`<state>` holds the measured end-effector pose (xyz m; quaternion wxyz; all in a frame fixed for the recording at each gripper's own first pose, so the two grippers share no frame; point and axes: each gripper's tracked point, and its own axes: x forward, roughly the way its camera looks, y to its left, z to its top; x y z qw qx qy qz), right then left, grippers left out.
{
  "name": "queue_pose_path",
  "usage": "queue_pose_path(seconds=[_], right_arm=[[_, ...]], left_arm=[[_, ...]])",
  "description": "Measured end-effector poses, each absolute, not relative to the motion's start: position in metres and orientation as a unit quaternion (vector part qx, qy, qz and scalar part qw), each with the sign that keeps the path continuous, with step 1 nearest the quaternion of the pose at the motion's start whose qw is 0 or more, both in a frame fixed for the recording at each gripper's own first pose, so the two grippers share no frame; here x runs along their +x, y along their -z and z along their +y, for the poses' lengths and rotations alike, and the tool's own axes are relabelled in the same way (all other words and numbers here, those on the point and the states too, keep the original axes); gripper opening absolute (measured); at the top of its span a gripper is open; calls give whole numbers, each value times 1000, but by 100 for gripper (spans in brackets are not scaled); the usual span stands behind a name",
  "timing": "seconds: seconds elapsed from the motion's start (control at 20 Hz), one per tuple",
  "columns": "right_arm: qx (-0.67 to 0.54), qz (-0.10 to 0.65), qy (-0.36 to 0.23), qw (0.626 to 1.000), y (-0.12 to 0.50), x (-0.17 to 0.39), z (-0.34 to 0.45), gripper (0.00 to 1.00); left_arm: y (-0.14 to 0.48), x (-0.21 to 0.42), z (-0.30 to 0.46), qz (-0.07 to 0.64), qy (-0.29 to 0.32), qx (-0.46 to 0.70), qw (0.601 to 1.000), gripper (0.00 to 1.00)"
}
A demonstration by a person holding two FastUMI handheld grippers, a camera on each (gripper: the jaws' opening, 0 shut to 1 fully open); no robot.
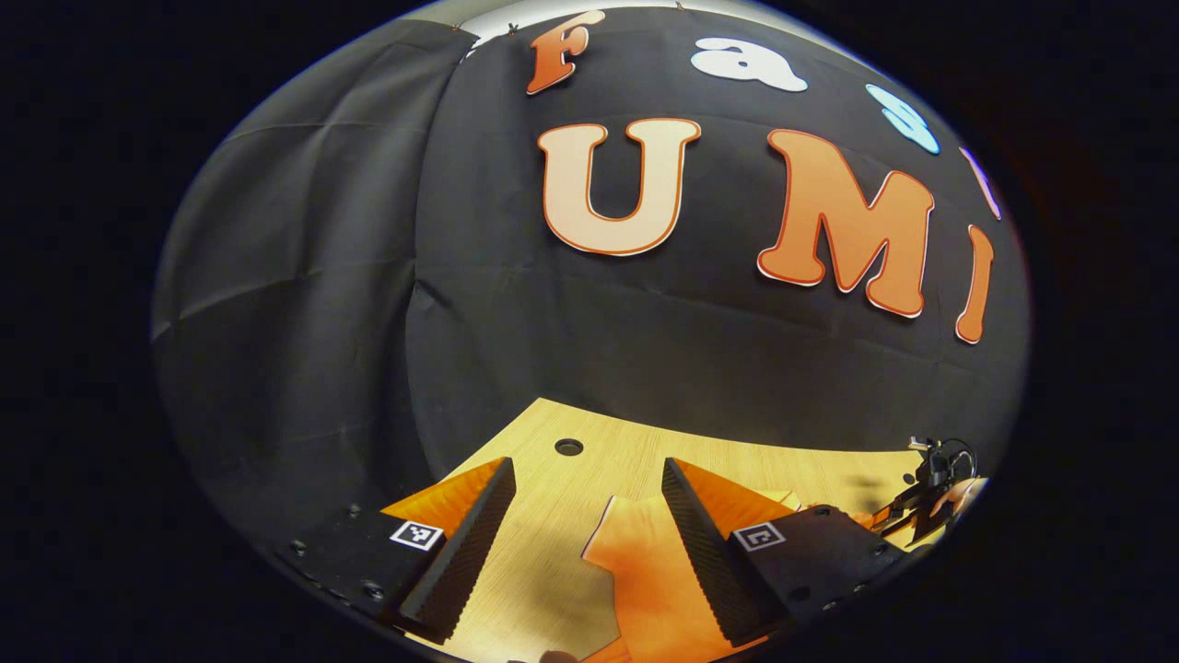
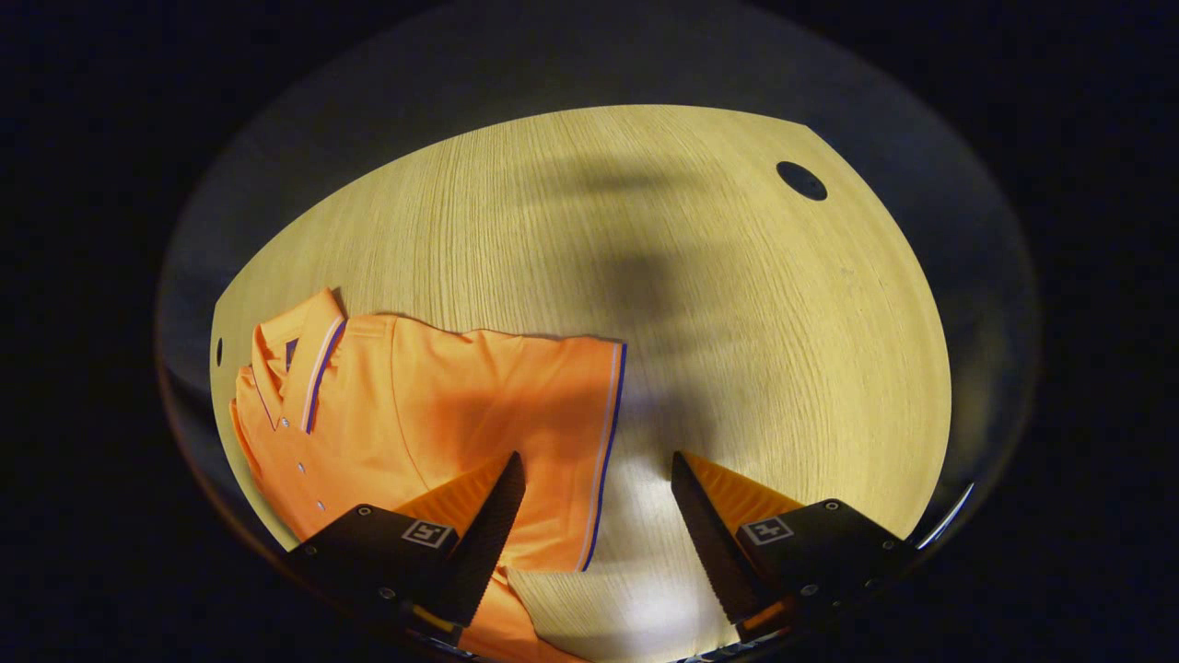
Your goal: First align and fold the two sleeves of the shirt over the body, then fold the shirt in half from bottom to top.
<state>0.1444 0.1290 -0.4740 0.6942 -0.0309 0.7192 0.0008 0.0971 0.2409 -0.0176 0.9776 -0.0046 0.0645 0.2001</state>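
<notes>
the orange polo shirt (image 2: pixel 414 414) lies flat on the wooden bench (image 2: pixel 645 276), collar and button placket toward the left of the right gripper view, one short sleeve (image 2: pixel 553 414) spread out to the right with its striped cuff (image 2: pixel 603 451) running roughly top to bottom. the right gripper (image 2: pixel 594 516) hovers above with its jaws apart and empty; that cuff lies just between them, nearer the left finger, so the sleeve's long axis runs across the jaws, away toward the collar. in the left gripper view, the left gripper (image 1: pixel 589 525) also has its jaws apart, holding nothing, with the other sleeve (image 1: pixel 645 571) lying between them, close against the right-hand finger. the camera points more at the booth wall than down at the cloth. both sleeves look unfolded, so my judgement is that the sleeve fold hasn't started. each gripper seems near its own sleeve; the right looks better lined up to drop onto the cuff edge and carry it inward over the body.
</notes>
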Motion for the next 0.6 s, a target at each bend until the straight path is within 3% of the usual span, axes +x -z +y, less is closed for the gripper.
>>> queue_pose_path(seconds=[0.2,0.25,0.4,0.55,0.6], right_arm=[[-18,711,18,703,480,147,131,81],[-15,710,22,704,479,146,131,62],[-7,703,7,711,481,145,138,32],[23,695,-7,719,478,148,148,16],[47,700,-7,712,476,147,154,1]], left_arm=[[19,89,244,68,-207,-12,976,98],[21,87,245,67,-208,-13,976,98],[20,82,245,65,-210,-18,975,98],[17,74,247,58,-210,-20,976,98],[14,73,249,55,-209,-20,976,98]])
